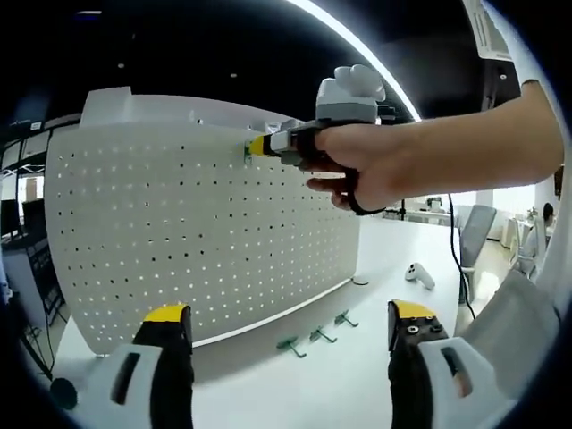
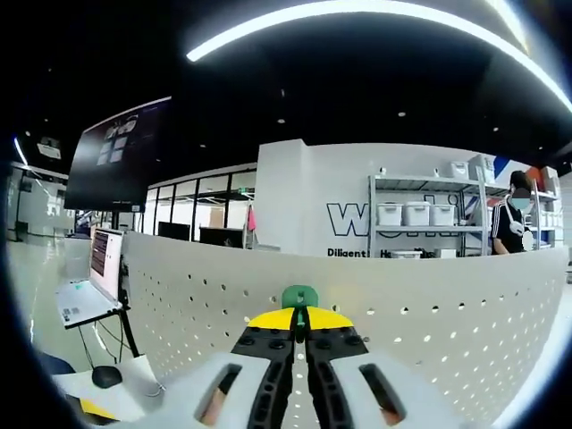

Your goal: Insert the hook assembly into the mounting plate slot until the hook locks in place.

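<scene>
While clamped on green hook (image 2: 299,296) at pegboard (image 1: 179,232) top edge, twelve o'clock: right tool (image 2: 300,335), insertion under way, lock unconfirmed; left tool (image 1: 290,344) apart, idle; three spare hooks (image 1: 317,335) on bench (image 1: 340,384).

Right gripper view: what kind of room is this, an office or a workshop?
Probably an open office or lab. Behind the white pegboard stand metal shelves with storage bins, a laptop on a stand, and a long ceiling light strip.
</scene>
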A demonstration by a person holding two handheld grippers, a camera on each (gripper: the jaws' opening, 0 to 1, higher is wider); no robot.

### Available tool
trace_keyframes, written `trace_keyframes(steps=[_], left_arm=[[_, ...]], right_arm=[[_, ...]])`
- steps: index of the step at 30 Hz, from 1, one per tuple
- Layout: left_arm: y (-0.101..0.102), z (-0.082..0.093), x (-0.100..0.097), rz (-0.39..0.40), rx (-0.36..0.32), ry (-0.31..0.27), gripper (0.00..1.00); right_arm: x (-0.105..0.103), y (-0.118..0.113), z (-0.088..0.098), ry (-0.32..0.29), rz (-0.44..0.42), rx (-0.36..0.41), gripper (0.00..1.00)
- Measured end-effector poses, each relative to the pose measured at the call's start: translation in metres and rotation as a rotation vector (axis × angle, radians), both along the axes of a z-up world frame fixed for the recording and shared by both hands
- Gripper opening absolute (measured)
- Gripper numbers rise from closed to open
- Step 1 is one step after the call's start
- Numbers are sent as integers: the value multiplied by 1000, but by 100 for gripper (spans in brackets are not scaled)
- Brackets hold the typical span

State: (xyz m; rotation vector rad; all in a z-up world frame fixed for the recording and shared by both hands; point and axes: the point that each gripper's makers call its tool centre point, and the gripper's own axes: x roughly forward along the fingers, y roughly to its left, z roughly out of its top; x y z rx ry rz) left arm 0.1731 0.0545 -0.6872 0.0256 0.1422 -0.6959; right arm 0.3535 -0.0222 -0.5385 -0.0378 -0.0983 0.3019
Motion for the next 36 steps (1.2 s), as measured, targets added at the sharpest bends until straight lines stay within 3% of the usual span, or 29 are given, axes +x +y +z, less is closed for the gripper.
trace_keyframes(steps=[17, 23, 30, 32, 36], left_arm=[[7, -6, -5, 0, 21, 25, 91], [5, -6, -6, -7, 28, 26, 91], [2, -2, -6, -17, 25, 21, 90], [3, -2, -6, -17, 26, 21, 90], [5, -2, -6, -10, 22, 23, 90]], right_arm=[[8, 0, -9, 23, -8, -11, 1], [9, 1, -10, 13, -62, -58, 1], [13, 0, -10, 4, -168, 16, 2], [14, 1, -18, 32, -174, 26, 2], [15, 0, -15, 18, -175, 31, 3]])
